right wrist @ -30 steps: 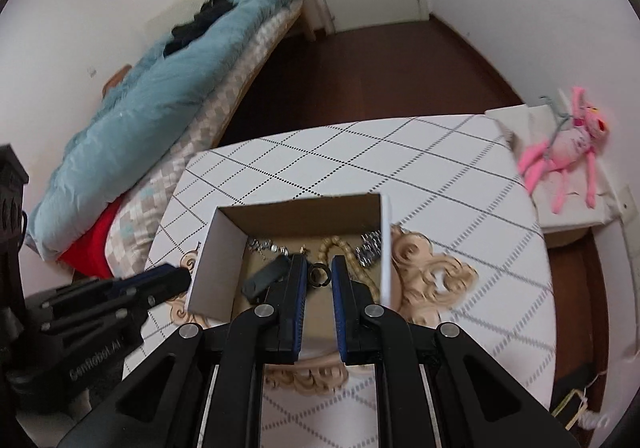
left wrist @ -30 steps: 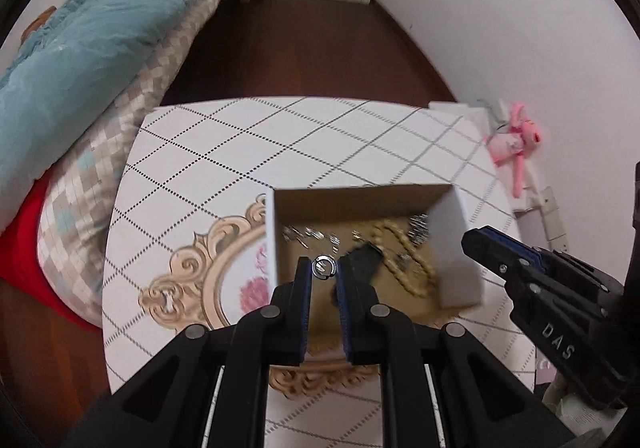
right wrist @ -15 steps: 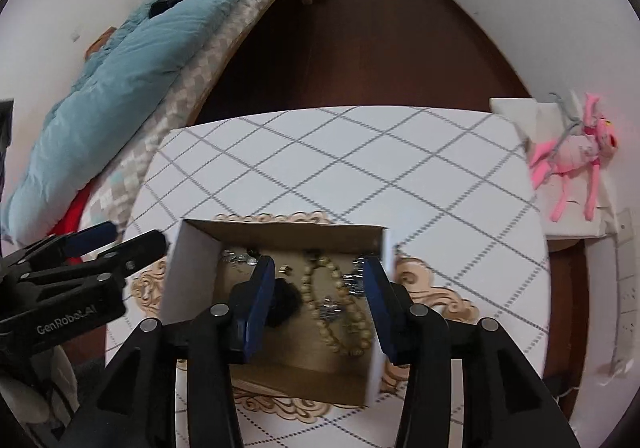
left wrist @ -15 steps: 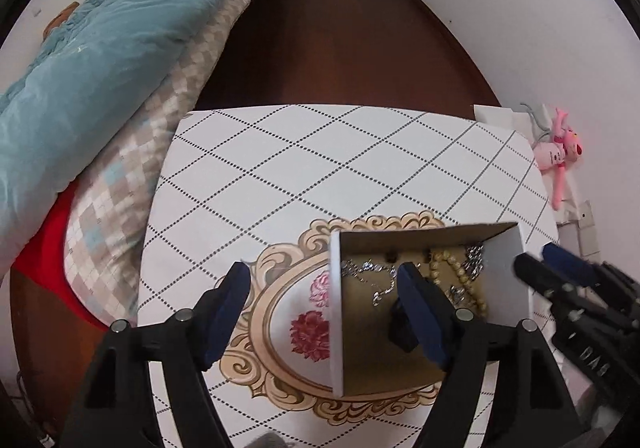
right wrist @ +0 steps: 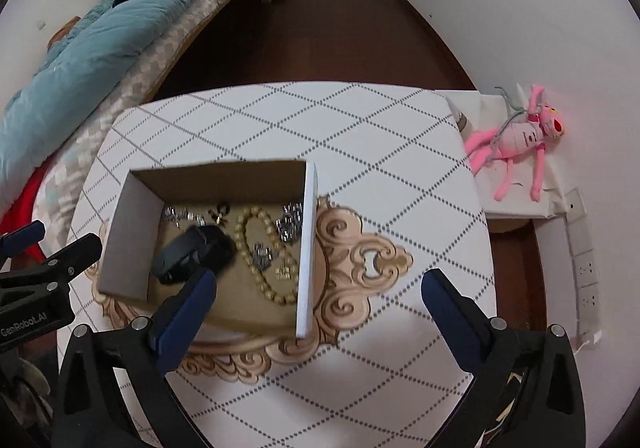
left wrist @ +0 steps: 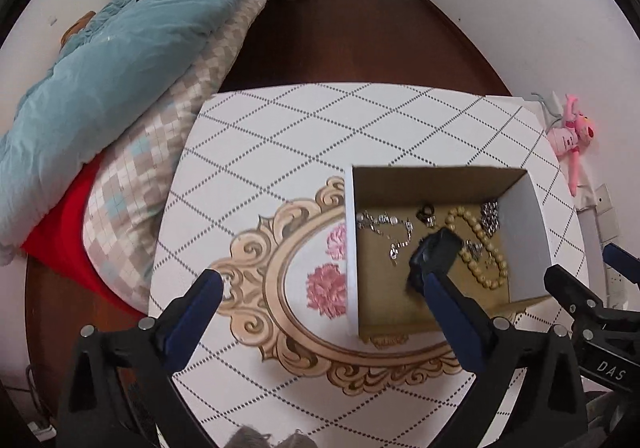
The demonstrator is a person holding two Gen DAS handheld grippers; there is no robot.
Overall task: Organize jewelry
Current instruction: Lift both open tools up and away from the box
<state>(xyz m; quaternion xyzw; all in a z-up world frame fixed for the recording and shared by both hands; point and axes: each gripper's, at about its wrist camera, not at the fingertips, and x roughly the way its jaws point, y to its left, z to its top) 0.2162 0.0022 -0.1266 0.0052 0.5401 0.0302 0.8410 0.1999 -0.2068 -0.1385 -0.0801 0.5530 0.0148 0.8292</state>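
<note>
Several pieces of jewelry lie together on the brown floor of an open cardboard box (left wrist: pixel 524 232): a tan beaded bracelet (left wrist: pixel 478 244) looped along the right side, a silver chain (left wrist: pixel 384 221) at the left, a small dark ring (left wrist: pixel 426 212) near the back wall, and a cluster of silver pieces (left wrist: pixel 491 213) in the back right corner. A black oblong object (right wrist: pixel 188 254) also rests inside the box, toward its left front.

The box sits on a white table (left wrist: pixel 320 127) patterned with dotted diamonds and a gold scroll frame around pink flowers.

The left gripper (left wrist: pixel 324 280) hangs above the table with its blue-padded fingers spread wide, holding nothing; one finger is over the table, the other over the box interior. The right gripper (right wrist: pixel 316 284) is likewise spread wide and empty, its fingers straddling the box's right wall from above.

Beyond the table is dark wood flooring, a bed with a teal quilt (left wrist: pixel 120 59) on the left, and a pink plush toy (right wrist: pixel 516 135) on a white ledge at the right.
</note>
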